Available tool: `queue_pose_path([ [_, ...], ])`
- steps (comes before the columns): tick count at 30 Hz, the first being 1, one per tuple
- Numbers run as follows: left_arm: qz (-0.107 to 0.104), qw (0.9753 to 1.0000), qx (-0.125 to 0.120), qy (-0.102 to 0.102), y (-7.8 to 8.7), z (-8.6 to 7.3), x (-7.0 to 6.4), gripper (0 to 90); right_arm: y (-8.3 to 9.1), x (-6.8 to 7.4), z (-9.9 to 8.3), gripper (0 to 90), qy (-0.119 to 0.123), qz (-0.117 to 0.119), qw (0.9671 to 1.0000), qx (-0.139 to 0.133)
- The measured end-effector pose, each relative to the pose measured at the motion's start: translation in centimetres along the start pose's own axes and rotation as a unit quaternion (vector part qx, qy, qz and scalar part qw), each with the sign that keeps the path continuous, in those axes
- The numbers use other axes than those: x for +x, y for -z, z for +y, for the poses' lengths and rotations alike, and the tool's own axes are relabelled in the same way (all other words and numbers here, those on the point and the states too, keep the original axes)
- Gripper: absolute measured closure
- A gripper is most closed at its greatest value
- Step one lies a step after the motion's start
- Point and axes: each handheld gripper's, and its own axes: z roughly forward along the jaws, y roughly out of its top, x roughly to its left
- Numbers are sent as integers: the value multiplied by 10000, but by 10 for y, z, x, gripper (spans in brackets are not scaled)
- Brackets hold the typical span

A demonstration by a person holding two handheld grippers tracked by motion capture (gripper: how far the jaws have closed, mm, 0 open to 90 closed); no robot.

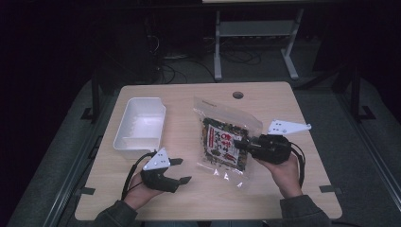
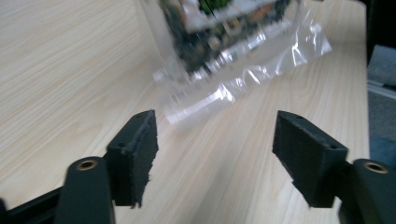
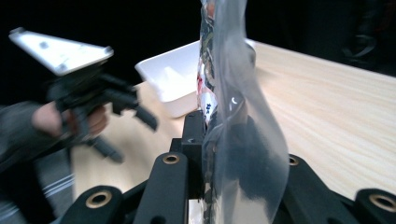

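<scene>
Snack bag [image 1: 226,141] — clear plastic pouch with a printed label, dark and green contents showing through. It sits near the middle of the table [image 1: 189,198], slightly right of centre, with its right edge clamped. In the right gripper view the bag [image 3: 233,93] stands edge-on and upright between the jaws, which are pressed together on the plastic.

Right gripper [image 1: 239,144] — black, with a grey three-cornered plate on top, held in the person's right hand [image 1: 283,172] at the right side of the table. Its jaws point left and are closed on the bag's right edge.

Left gripper [image 1: 180,170] — black, with a like plate, held in the person's left hand [image 1: 139,189] at the near left of the table. Its jaws stand wide apart and hold nothing. In the left gripper view the two pads frame bare wood, and the bag's [image 2: 243,42] crinkled clear bottom edge lies beyond them, not touching either pad. The same gripper [image 3: 126,126] appears blurred at the left of the right gripper view.

White tray [image 1: 124,135] — rectangular plastic tub at the far left of the table, left of the bag and apart from it, just beyond the left gripper. It also shows behind the bag in the right gripper view [image 3: 163,70].

Table — light wood top, round cable hole [image 1: 238,95] near the far edge.
</scene>
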Motion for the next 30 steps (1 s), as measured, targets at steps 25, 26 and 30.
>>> queue_pose_path([
  [25,386,9983,431,-30,30,-30,10,219,-67,3,48,748,-478,-1214,9888,-730],
  [26,394,9983,434,-42,30,-30,10,217,-70,3,50,748,-480,-1227,9885,-743],
  [30,402,9977,540,-71,32,-33,10,216,-80,4,59,748,-497,-1260,9873,-825],
])
